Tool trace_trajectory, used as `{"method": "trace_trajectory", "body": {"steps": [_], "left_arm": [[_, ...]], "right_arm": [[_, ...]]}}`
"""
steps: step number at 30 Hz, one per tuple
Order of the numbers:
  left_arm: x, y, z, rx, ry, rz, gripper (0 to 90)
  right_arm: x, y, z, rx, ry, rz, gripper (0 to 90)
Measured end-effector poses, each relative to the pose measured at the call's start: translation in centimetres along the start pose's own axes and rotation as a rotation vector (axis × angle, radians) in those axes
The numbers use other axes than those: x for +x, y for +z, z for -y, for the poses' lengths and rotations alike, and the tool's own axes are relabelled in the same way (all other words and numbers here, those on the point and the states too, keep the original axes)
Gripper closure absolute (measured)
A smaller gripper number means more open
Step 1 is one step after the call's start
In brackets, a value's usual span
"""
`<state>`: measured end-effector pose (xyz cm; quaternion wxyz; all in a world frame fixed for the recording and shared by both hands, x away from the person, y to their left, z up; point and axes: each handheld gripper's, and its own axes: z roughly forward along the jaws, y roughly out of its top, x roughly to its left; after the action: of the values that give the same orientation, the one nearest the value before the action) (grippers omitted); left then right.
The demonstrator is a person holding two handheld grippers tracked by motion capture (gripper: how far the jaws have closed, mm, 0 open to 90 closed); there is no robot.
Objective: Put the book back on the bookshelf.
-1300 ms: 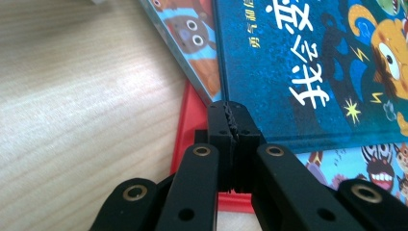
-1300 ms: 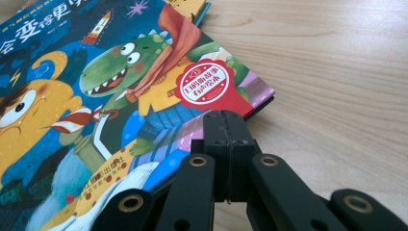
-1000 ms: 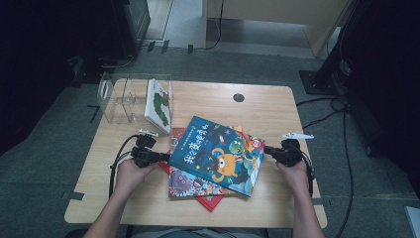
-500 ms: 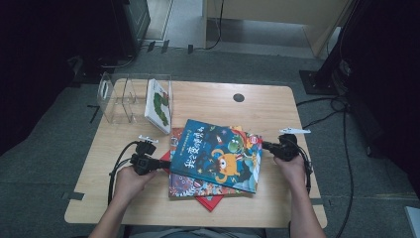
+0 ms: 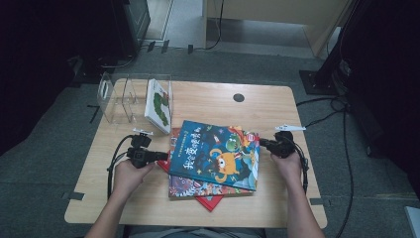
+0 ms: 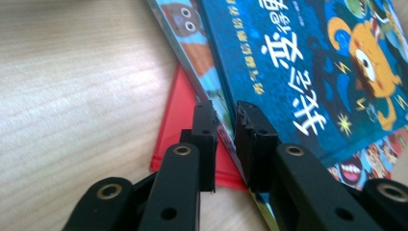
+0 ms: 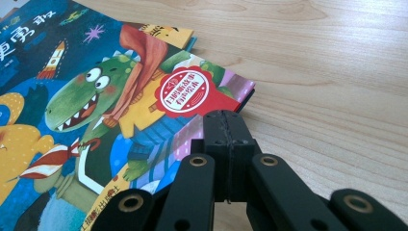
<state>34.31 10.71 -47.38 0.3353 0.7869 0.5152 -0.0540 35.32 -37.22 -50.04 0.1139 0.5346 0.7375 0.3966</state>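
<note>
A blue picture book (image 5: 215,153) lies on top of a stack with a colourful book (image 5: 198,188) and a red book (image 5: 210,202) under it. My left gripper (image 5: 166,156) is at the blue book's left edge. In the left gripper view the blue book (image 6: 308,72) has its edge running between the jaws, which stand a narrow gap apart, and my left gripper (image 6: 226,130) is shut on that edge, with the red book (image 6: 178,125) below. My right gripper (image 5: 262,144) is at the right edge. Over the blue book's (image 7: 72,96) corner, my right gripper (image 7: 228,130) has its jaws pressed together with nothing between them.
A clear plastic rack (image 5: 124,96) stands at the back left of the wooden table (image 5: 208,99), with one book (image 5: 158,104) upright in it. A dark round hole (image 5: 238,97) sits near the table's far edge. Cables trail from both grippers.
The blue book has settled slightly lower and flatter on the stack. My left hand dipped toward me and came back a little; my right hand has barely moved.
</note>
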Motion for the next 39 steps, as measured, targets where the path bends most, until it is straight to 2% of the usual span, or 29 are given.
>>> {"method": "trace_trajectory", "body": {"steps": [6, 12, 15, 24, 30, 35, 39], "left_arm": [[0.0, 0.3, -0.6, 0.004, 0.017, -0.021, 72.6], [0.2, 0.6, -1.3, 0.004, 0.02, -0.023, 66.3], [0.2, 0.8, -1.7, 0.001, 0.018, -0.021, 66.0], [-0.1, 1.9, -2.9, 0.006, 0.039, -0.01, 81.1], [0.1, 2.7, -3.3, 0.017, 0.044, -0.022, 82.4], [-0.1, 3.2, -3.4, 0.022, 0.051, -0.021, 90.0], [-0.1, 3.2, -3.3, 0.02, 0.044, -0.016, 90.0]], "right_arm": [[0.1, -0.3, 0.2, 0.001, -0.012, 0.008, 90.0], [0.5, -1.0, 0.8, 0.008, -0.021, -0.001, 90.0], [0.6, -1.2, 1.1, 0.007, -0.023, -0.002, 90.0], [1.1, -1.8, 2.2, 0.017, -0.016, -0.02, 90.0], [1.8, -1.7, 2.5, 0.023, -0.039, -0.019, 90.0], [1.8, -1.8, 2.6, 0.016, -0.023, -0.025, 90.0], [1.8, -1.7, 2.6, 0.018, -0.02, -0.029, 90.0]]}}
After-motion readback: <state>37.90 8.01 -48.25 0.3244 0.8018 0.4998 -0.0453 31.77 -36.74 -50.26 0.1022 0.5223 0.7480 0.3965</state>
